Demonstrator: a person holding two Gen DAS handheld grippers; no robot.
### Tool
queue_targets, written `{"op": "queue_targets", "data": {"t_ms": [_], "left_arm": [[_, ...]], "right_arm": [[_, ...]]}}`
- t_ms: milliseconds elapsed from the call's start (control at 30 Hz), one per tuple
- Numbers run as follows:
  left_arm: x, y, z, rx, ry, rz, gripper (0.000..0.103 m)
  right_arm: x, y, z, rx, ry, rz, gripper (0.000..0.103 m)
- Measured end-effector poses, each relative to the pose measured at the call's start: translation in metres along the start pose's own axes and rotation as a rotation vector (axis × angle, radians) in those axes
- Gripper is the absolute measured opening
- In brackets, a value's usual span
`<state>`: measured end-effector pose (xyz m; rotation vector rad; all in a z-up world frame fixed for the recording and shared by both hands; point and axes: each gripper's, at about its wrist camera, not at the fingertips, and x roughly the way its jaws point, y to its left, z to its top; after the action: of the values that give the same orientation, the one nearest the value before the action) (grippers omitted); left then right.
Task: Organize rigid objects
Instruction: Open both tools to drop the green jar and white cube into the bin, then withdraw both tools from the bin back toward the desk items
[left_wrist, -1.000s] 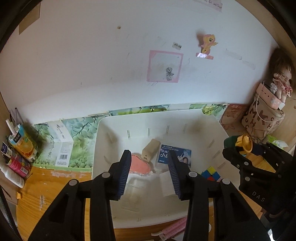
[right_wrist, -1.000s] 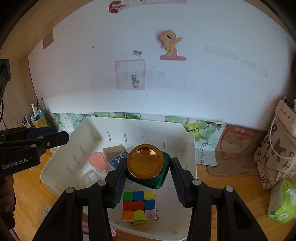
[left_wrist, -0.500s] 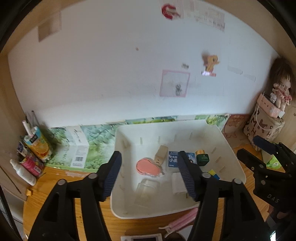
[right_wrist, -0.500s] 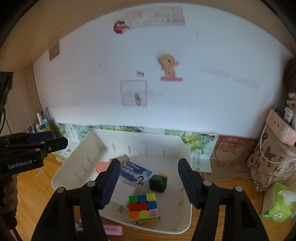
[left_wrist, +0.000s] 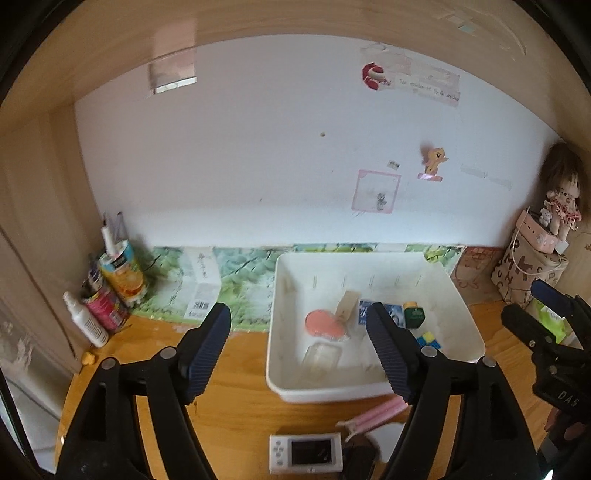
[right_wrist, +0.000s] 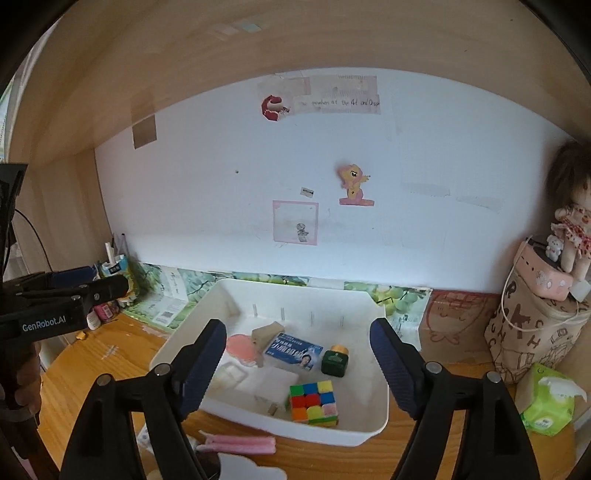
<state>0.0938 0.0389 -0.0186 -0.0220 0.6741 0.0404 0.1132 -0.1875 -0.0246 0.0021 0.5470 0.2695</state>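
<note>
Pink clip (right_wrist: 236, 444) at 6 o'clock of white bin (right_wrist: 376, 424) on tabletop (left_wrist: 236, 413) looks light, stiff; pinch mid-length; left claw (left_wrist: 299, 349), right claw (right_wrist: 297, 363) both spread wide, empty.

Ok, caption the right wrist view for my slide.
Open right gripper above a white bin holding a puzzle cube and green bottle.

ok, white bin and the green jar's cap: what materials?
White rectangular bin: looks like moulded plastic, smooth semi-matte walls with rounded corners and moulded slots. Small dark green jar: glossy, glass or hard plastic; its gold cap looks metallic, possibly plated plastic.
</note>
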Motion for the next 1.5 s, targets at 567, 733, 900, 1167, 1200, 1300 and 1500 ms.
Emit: {"op": "queue_targets", "data": {"t_ms": [567, 733, 900, 1167, 1200, 1300, 1500], "left_arm": [[-0.008, 0.028, -0.078, -0.106, 0.193, 0.056, 0.079], [-0.009, 0.03, -0.105, -0.122, 0.281, 0.059, 0.079], [-0.009, 0.028, -0.128, -0.109, 0.36, 0.051, 0.079], [0.001, 0.029, -0.142, -0.093, 0.489, 0.036, 0.079], [0.002, 0.03, -0.143, -0.097, 0.509, 0.037, 0.079], [0.008, 0.036, -0.145, -0.12, 0.557, 0.022, 0.079], [0.028, 0.046, -0.141, -0.178, 0.648, -0.025, 0.079]], "right_arm": [[-0.015, 0.021, -0.055, 0.036, 0.162, 0.054, 0.081], [-0.012, 0.029, -0.077, 0.062, 0.243, 0.087, 0.081], [-0.01, 0.041, -0.097, 0.063, 0.323, 0.112, 0.081], [-0.001, 0.074, -0.125, 0.005, 0.404, 0.221, 0.081], [0.0, 0.08, -0.13, -0.015, 0.41, 0.238, 0.081], [0.003, 0.094, -0.14, -0.067, 0.43, 0.267, 0.081], [0.012, 0.113, -0.158, -0.113, 0.481, 0.321, 0.081]]}}
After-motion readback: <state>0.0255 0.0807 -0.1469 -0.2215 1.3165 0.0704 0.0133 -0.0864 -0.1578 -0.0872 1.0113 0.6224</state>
